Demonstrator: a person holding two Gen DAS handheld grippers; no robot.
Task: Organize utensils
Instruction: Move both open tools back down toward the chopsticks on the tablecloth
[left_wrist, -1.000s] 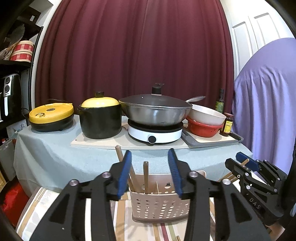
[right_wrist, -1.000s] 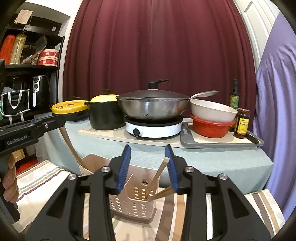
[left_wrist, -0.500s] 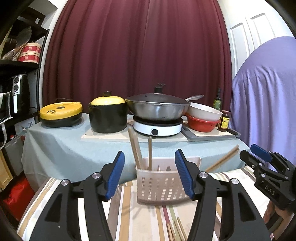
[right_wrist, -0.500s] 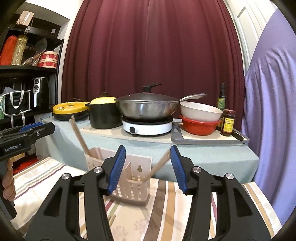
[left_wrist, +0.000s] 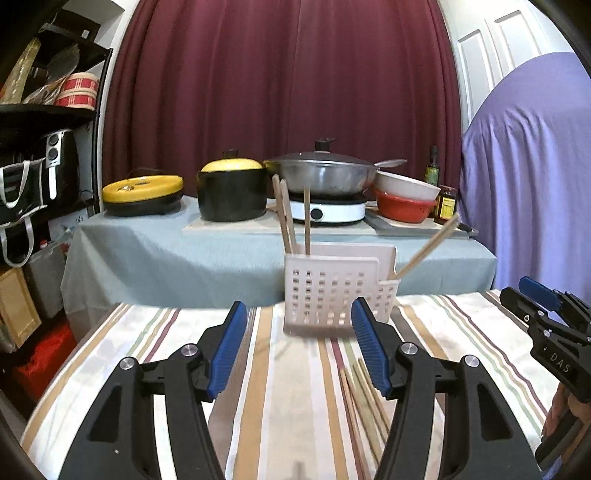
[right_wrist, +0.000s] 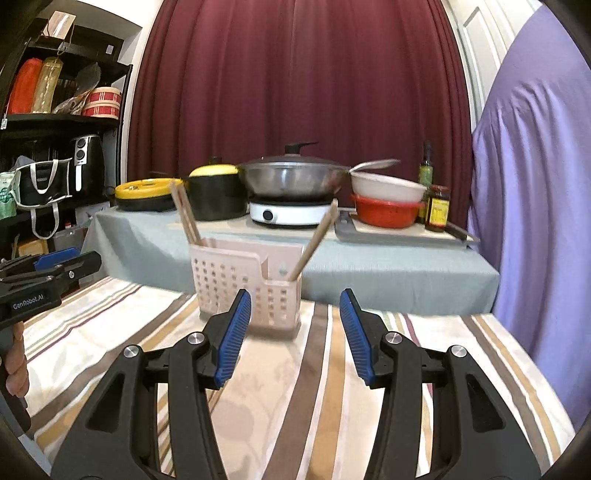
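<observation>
A pale perforated utensil holder (left_wrist: 334, 291) stands on the striped tablecloth (left_wrist: 147, 350); it also shows in the right wrist view (right_wrist: 245, 284). Wooden chopsticks (left_wrist: 286, 218) stand upright in its tall part, and one chopstick (left_wrist: 424, 247) leans right out of its low part. Loose chopsticks (left_wrist: 364, 402) lie flat on the cloth in front of the holder. My left gripper (left_wrist: 297, 354) is open and empty, short of the holder. My right gripper (right_wrist: 293, 332) is open and empty, in front of the holder, and shows at the right of the left wrist view (left_wrist: 543, 314).
Behind stands a grey-clothed table (left_wrist: 184, 251) with a yellow-lidded cooker (left_wrist: 142, 194), black pot (left_wrist: 231, 195), wok on a hob (left_wrist: 325, 181), stacked bowls (left_wrist: 404, 197) and bottles (left_wrist: 445, 203). Shelves (right_wrist: 55, 122) stand left. A purple-covered object (right_wrist: 535, 184) is right.
Both grippers have pulled back from the holder and opened wider. The holder now stands farther ahead, and loose chopsticks on the cloth have come into the left view.
</observation>
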